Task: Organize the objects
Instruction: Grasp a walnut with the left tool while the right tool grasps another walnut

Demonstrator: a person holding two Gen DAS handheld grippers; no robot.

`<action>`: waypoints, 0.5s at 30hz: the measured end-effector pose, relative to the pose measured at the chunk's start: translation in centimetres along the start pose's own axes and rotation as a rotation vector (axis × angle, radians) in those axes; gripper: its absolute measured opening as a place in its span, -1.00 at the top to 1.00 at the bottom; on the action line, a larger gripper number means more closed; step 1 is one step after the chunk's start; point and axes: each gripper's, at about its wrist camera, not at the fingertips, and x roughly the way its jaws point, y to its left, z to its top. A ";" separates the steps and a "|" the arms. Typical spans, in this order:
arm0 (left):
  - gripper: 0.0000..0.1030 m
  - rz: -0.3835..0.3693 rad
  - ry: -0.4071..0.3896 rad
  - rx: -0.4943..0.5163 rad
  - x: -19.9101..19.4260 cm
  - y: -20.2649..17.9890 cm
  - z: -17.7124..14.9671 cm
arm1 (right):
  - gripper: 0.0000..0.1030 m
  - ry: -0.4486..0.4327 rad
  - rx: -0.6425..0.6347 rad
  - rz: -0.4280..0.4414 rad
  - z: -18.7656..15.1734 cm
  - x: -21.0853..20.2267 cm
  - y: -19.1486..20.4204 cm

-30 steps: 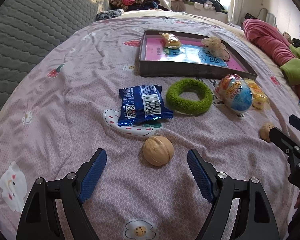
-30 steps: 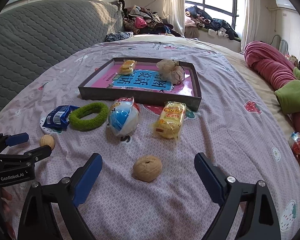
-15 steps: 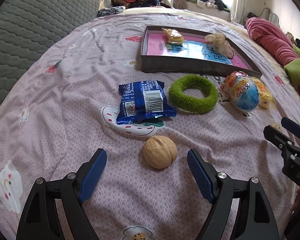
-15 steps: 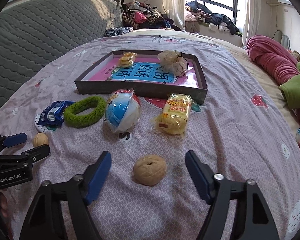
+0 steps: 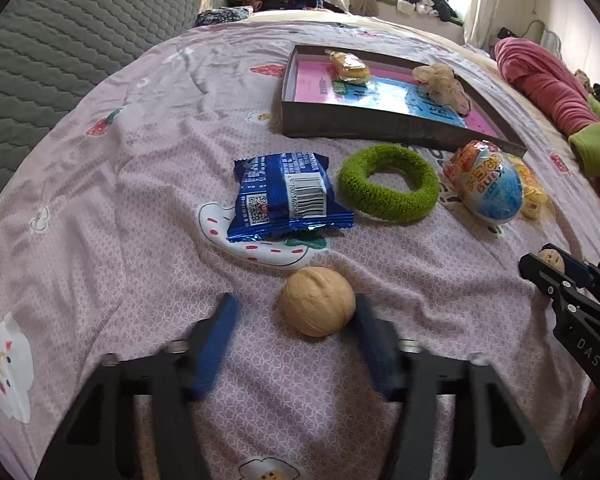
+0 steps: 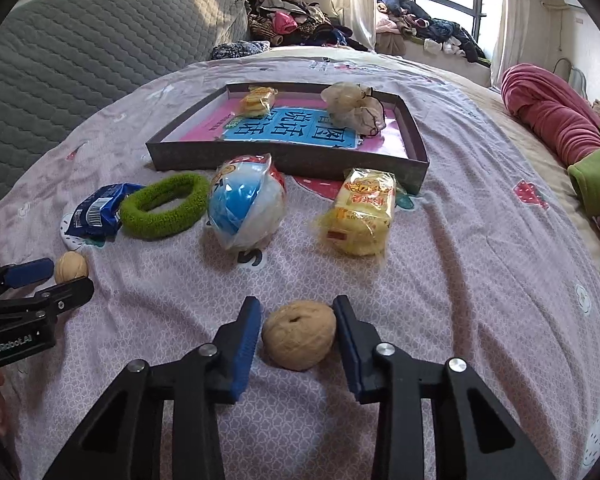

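Both grippers are down on the pale purple patterned bedsheet (image 6: 480, 248), each over its own nut. The right gripper (image 6: 296, 330) has just been closing, and its blue pads now sit against both sides of the darker brown walnut (image 6: 299, 334) on the sheet. The left gripper (image 5: 292, 340) has been closing too, blurred mid-motion: its right pad touches the smooth tan walnut (image 5: 318, 306), its left pad stands clear, so no grip there. Beyond lie the blue foil snack packet (image 5: 286, 196), green fuzzy ring (image 5: 388, 188) and shallow grey cardboard tray (image 6: 288, 158).
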 end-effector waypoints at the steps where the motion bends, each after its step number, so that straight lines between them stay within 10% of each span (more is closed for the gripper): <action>1: 0.12 0.000 0.000 -0.001 0.0 0.0 0.0 | 0.32 -0.001 0.002 0.004 0.0 0.0 -0.1; 15: 0.32 -0.056 0.001 -0.011 -0.6 0.2 0.0 | 0.32 -0.027 0.008 0.051 0.1 -1.5 0.2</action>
